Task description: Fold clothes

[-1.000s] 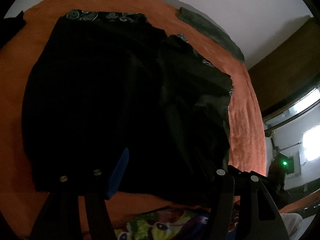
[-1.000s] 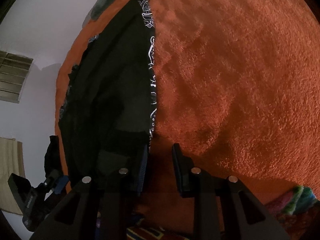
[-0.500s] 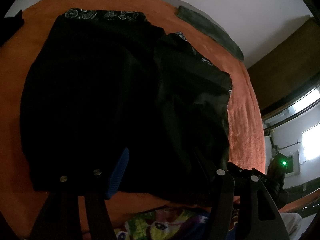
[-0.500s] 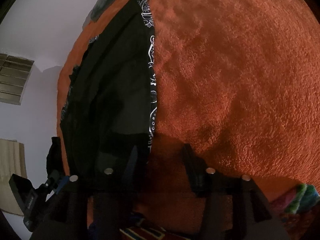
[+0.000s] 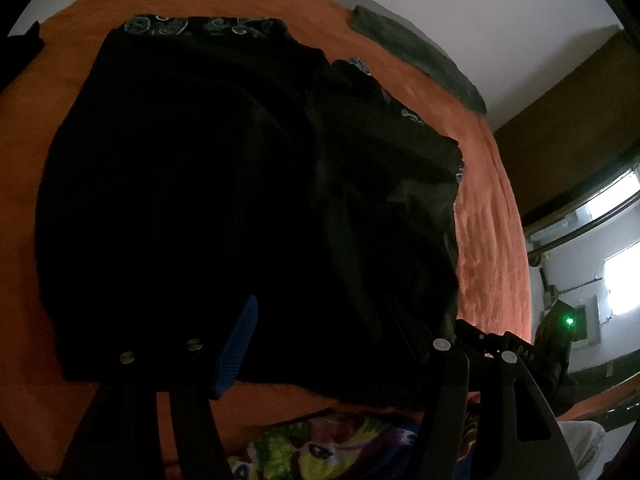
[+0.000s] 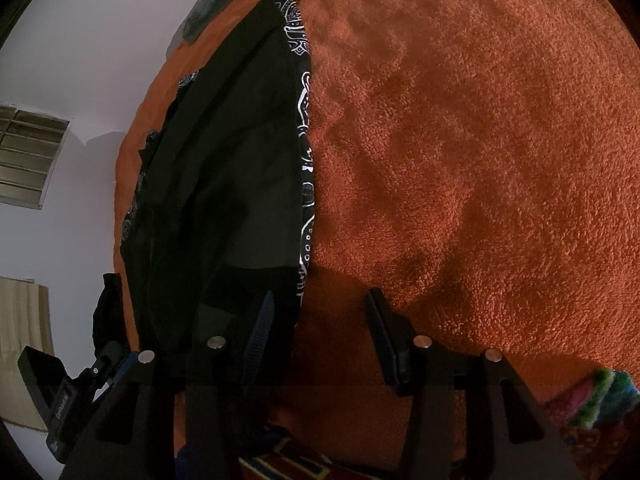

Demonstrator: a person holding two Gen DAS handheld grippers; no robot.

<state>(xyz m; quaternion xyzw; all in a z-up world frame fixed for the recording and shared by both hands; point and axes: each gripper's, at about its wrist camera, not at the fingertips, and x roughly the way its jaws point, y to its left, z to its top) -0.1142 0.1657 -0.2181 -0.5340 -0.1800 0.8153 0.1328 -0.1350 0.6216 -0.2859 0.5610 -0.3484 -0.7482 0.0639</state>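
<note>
A black garment with a paisley-trimmed border lies spread flat on the orange blanket. My left gripper hovers open over its near edge, its blue pad above the dark cloth and nothing pinched. In the right wrist view the same garment fills the left side, its white-patterned trim running down the middle. My right gripper is open at the garment's near corner, one finger over the cloth and the other over bare blanket.
A dark grey-green cloth lies at the blanket's far edge by the white wall. Colourful patterned fabric shows at the near edge. A brown cabinet and bright window stand to the right.
My right gripper's fingers have spread wider beside the trimmed edge. The left gripper and the garment have barely moved.
</note>
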